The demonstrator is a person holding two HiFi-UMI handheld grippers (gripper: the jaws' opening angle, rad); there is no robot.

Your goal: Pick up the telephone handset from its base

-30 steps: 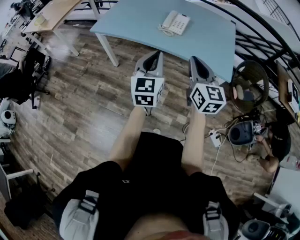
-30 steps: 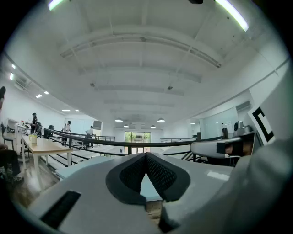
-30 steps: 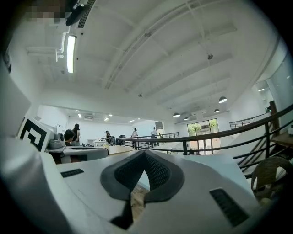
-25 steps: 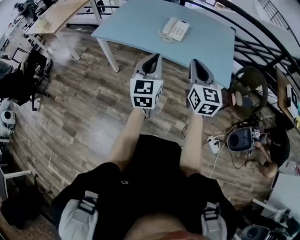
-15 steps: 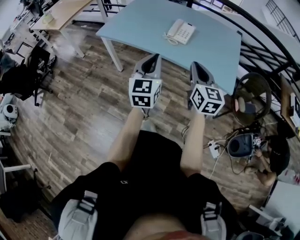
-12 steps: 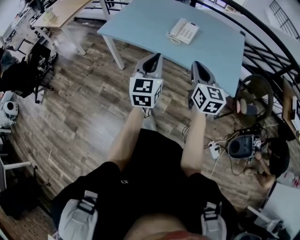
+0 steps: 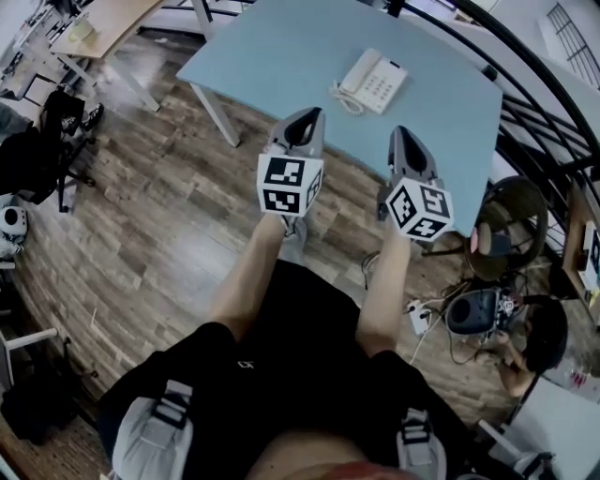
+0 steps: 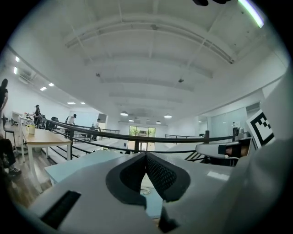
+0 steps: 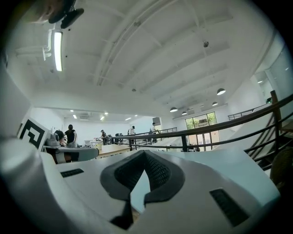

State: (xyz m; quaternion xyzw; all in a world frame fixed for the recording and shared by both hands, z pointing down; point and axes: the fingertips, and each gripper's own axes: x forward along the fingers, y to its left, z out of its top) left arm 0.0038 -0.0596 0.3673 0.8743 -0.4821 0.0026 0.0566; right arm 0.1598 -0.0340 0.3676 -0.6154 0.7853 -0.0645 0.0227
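The left hand-held gripper [image 7: 303, 117] and right hand-held gripper [image 7: 403, 133] are pointing level at the blue worktop [image 7: 272, 52], jaws pressed together and holding nothing, because the telephone handset [image 7: 355, 77] is lying on its base [image 7: 384, 87], apparently beyond reach.

White telephone [image 7: 374, 82] flat on light-blue table [image 7: 281, 47], handset [image 7: 359, 72] seated on its base, coiled cord beside.

Open-plan office: blue desk [image 7: 281, 47], wooden desk [image 7: 103, 21], swivel chair [image 7: 58, 141], telephone [image 7: 373, 82], railing [image 8: 111, 136]
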